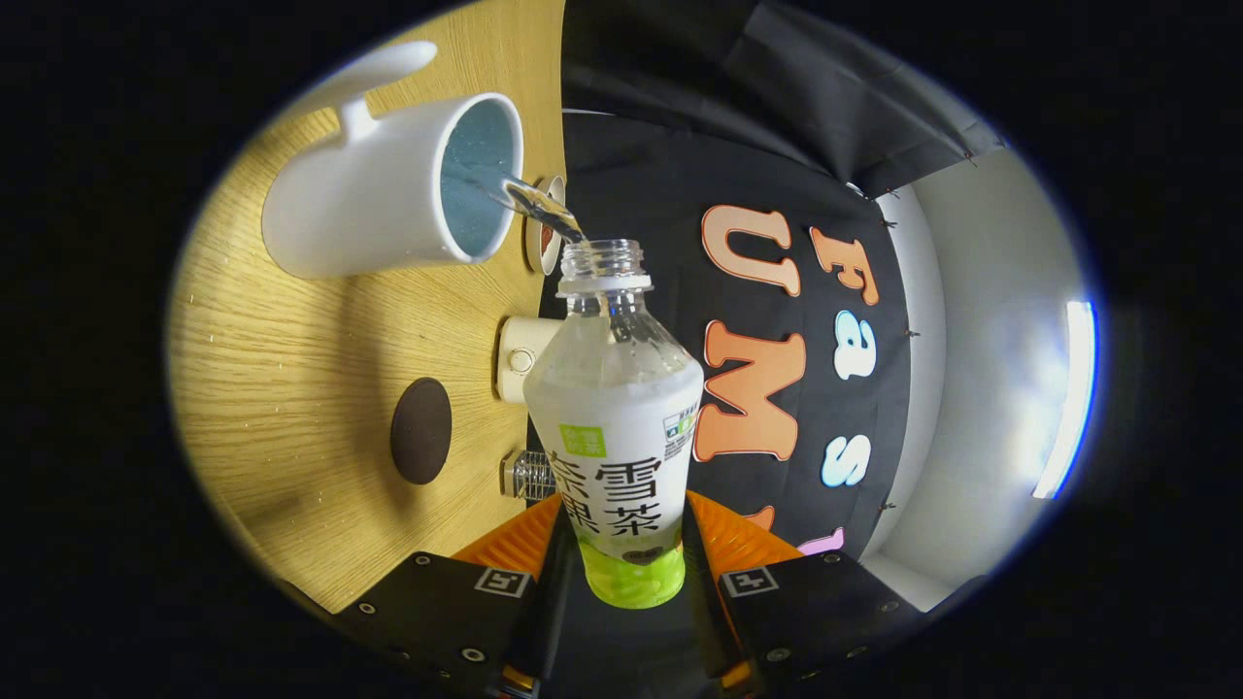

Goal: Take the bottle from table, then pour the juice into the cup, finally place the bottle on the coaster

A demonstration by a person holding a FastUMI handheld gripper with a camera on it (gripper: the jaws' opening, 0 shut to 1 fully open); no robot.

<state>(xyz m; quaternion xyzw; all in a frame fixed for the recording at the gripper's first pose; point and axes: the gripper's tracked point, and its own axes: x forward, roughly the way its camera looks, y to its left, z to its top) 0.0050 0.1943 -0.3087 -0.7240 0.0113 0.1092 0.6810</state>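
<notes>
The tongs (pixel 629 544) are clamped on the lower body of a plastic juice bottle (pixel 617 408), one finger pressing on each side of it, so the bottle sits squarely between them with its uncapped neck pointing away. The whole view is rolled, which reads as the bottle being tipped over toward the white mug (pixel 388 194): a thin clear stream (pixel 539 206) leaves the bottle's mouth and runs into the mug's open top, whose inside looks bluish. This is the pouring step, mid-flow, and how much has gone in is hard to judge, since the upper part of the bottle looks pale and frosted. The mug stands on the wooden table (pixel 291 369), just beyond the bottle's mouth. Beside the bottle's body on the table lies a dark round coaster (pixel 421 430), well apart from the mug and bare. Closer to the bottle than the coaster, along the table's far edge, are a small cream-coloured round object (pixel 520 359), a small clear ribbed thing (pixel 529 475) that may be the cap, and a further small round item (pixel 549 238) next to the mug; I cannot tell what these are. The next move, as I judge it, calls for rolling the bottle back upright without dripping, then carrying it across to the coaster and setting it down centred before the fingers let go.
</notes>
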